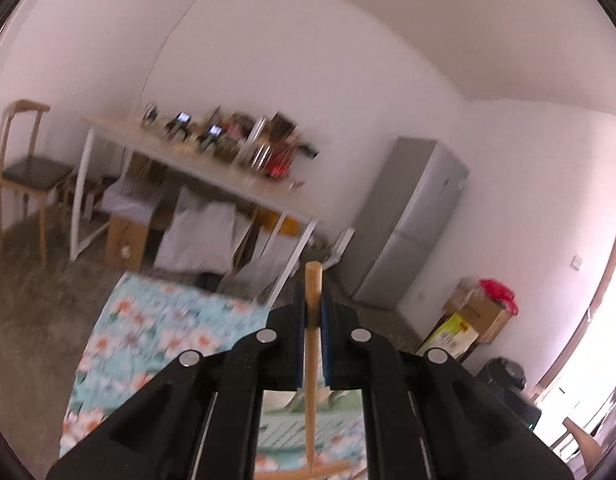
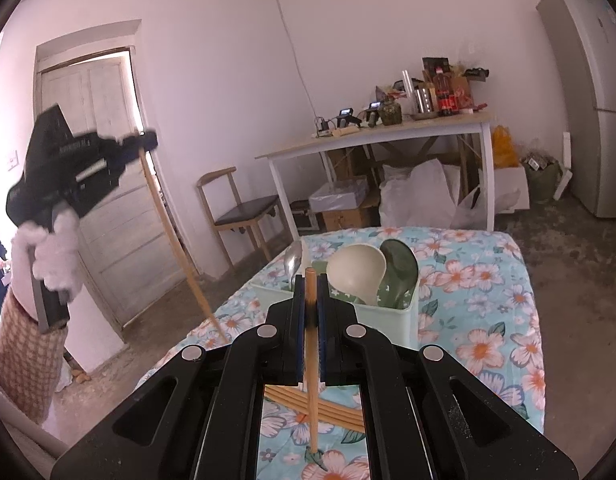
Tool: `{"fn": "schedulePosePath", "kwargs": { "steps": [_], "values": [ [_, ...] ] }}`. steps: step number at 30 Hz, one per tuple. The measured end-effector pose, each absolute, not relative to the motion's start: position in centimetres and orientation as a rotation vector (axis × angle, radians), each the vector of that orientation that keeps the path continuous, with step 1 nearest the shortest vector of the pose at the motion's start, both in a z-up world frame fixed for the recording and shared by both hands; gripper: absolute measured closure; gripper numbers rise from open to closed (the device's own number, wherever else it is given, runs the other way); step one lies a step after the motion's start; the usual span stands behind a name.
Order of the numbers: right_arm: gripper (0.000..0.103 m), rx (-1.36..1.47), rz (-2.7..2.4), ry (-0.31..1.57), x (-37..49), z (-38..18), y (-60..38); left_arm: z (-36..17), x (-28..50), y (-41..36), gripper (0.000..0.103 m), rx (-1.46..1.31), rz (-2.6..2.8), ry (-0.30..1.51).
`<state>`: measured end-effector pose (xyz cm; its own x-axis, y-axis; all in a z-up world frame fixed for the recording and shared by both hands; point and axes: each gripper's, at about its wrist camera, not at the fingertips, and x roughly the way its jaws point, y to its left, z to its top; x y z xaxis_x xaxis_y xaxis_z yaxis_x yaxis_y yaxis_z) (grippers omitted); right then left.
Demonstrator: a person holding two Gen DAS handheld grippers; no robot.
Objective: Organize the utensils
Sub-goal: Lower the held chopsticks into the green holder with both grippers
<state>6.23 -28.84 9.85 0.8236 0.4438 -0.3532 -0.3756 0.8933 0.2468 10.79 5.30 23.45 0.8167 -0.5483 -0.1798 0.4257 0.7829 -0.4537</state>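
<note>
Left gripper point(image 1: 313, 312) and right gripper point(image 2: 311, 312) each clamp one chopstick point(image 1: 312, 360); thin pinch, either could pivot and miss the holder point(image 2: 388, 320).

Lived-in home room: tall grey fridge point(image 2: 596, 100) at the wall, cluttered white-legged wooden side table point(image 2: 388, 136) left of it, then a wooden chair point(image 2: 240, 204); floral-clothed table point(image 2: 488, 280) in front.
</note>
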Motion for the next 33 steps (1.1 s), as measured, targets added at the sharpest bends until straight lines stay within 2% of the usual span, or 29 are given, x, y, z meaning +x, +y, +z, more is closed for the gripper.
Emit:
{"fn": "schedulePosePath", "kwargs": {
  "steps": [7, 18, 23, 33],
  "values": [
    [0.099, 0.168, 0.442, 0.398, 6.2, 10.7, -28.9, 25.1, 12.4, 3.5, 0.097, -0.430, -0.580, 0.229],
    [0.100, 0.172, 0.440, 0.395, 6.2, 11.0, -29.3, 24.1, 15.9, -0.3, 0.097, -0.322, -0.525, 0.139],
    [0.100, 0.172, 0.437, 0.401, 6.4, 10.9, -29.3, 21.4, 17.5, -2.1, 0.097, -0.264, -0.497, 0.178],
    [0.099, 0.167, 0.425, 0.396, 6.0, 11.2, -29.6, 15.4, 19.9, -3.4, 0.096, -0.294, -0.518, 0.396]
  ]
}}
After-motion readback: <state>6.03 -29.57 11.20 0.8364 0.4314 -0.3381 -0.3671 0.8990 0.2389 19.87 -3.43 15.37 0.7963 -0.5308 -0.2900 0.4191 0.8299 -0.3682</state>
